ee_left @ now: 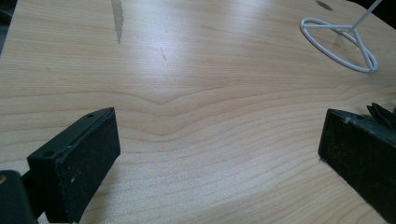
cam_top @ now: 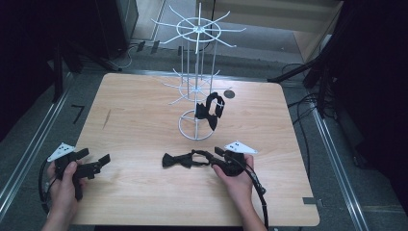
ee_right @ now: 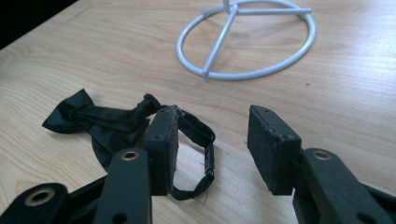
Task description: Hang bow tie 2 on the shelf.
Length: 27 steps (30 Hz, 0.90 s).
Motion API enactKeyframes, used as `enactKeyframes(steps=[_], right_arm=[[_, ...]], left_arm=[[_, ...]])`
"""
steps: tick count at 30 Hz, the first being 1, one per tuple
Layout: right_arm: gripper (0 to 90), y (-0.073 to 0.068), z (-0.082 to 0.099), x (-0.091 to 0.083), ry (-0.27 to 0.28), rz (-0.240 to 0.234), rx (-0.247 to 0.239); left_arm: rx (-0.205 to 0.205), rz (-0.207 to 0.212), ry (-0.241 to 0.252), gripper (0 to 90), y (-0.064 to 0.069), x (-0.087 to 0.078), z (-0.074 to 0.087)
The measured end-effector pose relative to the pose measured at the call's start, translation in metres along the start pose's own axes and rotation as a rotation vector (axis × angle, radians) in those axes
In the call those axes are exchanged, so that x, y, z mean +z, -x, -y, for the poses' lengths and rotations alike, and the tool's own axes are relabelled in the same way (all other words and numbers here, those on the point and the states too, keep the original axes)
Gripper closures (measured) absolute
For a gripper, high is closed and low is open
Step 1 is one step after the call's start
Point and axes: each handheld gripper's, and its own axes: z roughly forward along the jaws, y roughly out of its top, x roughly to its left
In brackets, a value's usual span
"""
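Low over the bow tie (ee_right: 100,123) strap, right gripper (ee_right: 212,144) — jaws apart, unclamped.

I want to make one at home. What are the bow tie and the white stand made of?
The bow tie looks like soft black cloth: it creases, has a slight sheen, and its strap lies limp. The white stand seems to be thin metal wire with a smooth white coating, though it could be plastic.
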Motion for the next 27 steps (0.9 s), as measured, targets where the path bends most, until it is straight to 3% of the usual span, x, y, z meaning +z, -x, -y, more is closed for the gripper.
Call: enactKeyframes(steps=[27], right_arm=[[66.4,-0.0055,0.008,0.0093,-0.088,0.002,-0.032]], left_arm=[[-0.001,-0.001,0.0,0.0,0.0,0.0,0.0]])
